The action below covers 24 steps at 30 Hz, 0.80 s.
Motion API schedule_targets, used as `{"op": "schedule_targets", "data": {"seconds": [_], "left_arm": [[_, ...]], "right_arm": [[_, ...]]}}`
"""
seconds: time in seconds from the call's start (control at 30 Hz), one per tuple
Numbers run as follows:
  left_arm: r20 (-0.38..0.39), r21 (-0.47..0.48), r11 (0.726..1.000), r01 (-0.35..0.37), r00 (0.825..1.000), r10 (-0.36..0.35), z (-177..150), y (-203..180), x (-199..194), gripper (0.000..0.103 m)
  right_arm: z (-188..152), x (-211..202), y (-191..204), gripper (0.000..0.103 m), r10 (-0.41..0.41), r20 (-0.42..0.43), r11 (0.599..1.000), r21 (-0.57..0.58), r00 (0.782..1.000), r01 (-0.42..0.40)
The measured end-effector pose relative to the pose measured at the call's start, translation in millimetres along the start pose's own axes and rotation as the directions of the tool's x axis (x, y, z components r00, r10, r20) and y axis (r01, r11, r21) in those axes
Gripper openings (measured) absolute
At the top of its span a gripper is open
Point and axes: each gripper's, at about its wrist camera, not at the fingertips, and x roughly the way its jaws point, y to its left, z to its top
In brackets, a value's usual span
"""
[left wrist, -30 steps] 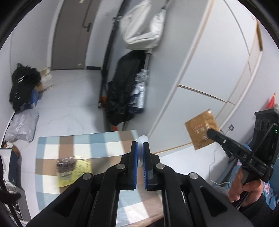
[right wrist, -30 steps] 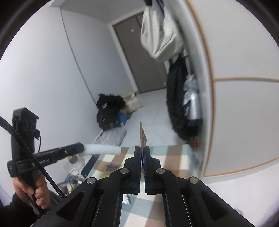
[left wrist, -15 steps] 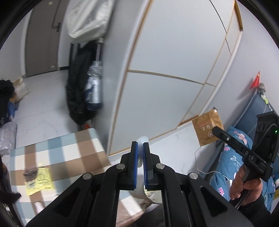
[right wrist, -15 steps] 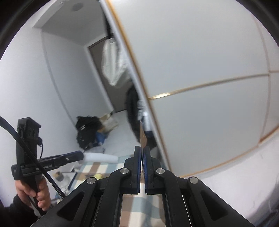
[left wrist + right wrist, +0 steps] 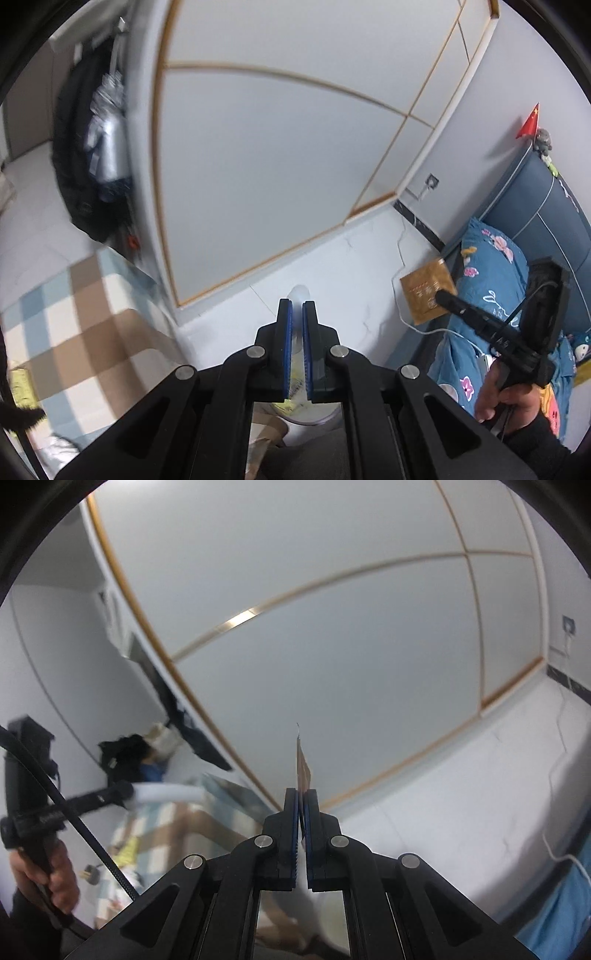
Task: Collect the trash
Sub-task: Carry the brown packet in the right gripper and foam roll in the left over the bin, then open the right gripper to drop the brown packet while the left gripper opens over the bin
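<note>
We have swung both tools away from the checked-cloth table (image 5: 85,325): left tool (image 5: 297,314) clamps a white foam tube (image 5: 168,794), right tool (image 5: 304,801) pinches a flat brown paper packet (image 5: 428,291), seemingly bin-bound.

You are holding two tongs: the left tongs (image 5: 297,314) and the right tongs (image 5: 441,297), one in each of your two hands (image 5: 506,397). Each is pinching one piece of trash: one white foam piece (image 5: 168,794) and one brown packet (image 5: 428,293). One yellow wrapper (image 5: 127,851) is lying on the one checked bench (image 5: 92,325). One bed (image 5: 517,280), one red flag (image 5: 529,122) and one wall socket (image 5: 431,181) are showing.
</note>
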Motion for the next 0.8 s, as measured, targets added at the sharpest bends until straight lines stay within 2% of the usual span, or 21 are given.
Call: {"op": "schedule_targets", "data": {"seconds": [0.23,0.37,0.57,0.8], "left_arm": [[-0.121,0.06,0.998,0.012,0.993,-0.005,-8,-14,59,0.002],[-0.204,0.094,0.995,0.039,0.979,-0.019,-16,-22,91,0.002],[-0.33,0.138,0.989,0.054,0.944,-0.006,-31,-26,134,0.002],[-0.45,0.152,0.986,0.064,0.893,0.011,-47,-25,174,0.002]], "right_arm": [[-34,46,-49,0.002,-0.033,-0.121,0.995,0.085,0.992,0.043],[-58,72,-70,0.002,-0.031,-0.192,0.99,0.131,0.981,0.057],[-91,113,-95,0.002,-0.013,-0.295,0.972,0.22,0.955,0.081],[-124,150,-112,0.003,0.016,-0.405,0.954,0.279,0.914,0.107]]}}
